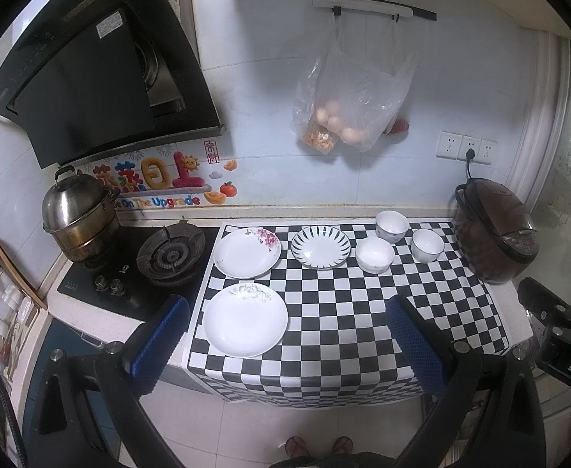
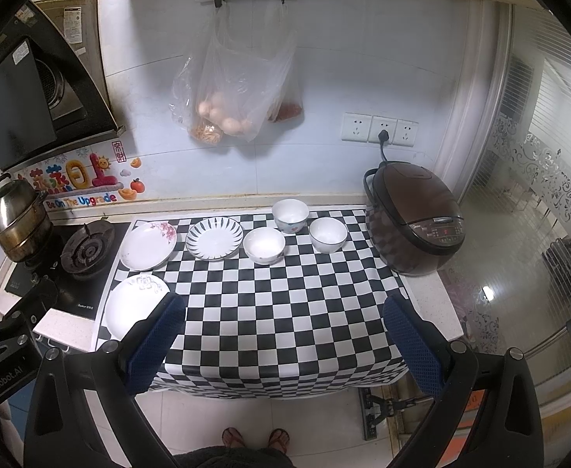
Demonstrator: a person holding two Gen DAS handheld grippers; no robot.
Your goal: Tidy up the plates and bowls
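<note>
Three plates lie on the checkered mat point(image 1: 343, 312): a white plate with a grey flower point(image 1: 245, 325) at the front left, a pink-flowered plate point(image 1: 247, 253) behind it, and a black-striped plate point(image 1: 321, 247) to its right. Three white bowls stand at the back right: a wide one point(image 1: 375, 255), one with a blue pattern point(image 1: 391, 226), and a plain one point(image 1: 427, 245). My left gripper point(image 1: 289, 327) is open above the mat's front edge, empty. My right gripper point(image 2: 285, 323) is open too, held before the mat point(image 2: 285, 292); its left finger point(image 2: 156, 341) overlaps the grey-flower plate point(image 2: 129, 304).
A gas hob point(image 1: 168, 257) with a steel steamer pot point(image 1: 76, 214) sits left of the mat. A brown rice cooker point(image 1: 495, 230) stands at the right end, plugged into the wall. Plastic bags of food point(image 1: 347, 105) hang from a wall rail. A person's sandalled feet point(image 1: 318, 450) stand on the floor below.
</note>
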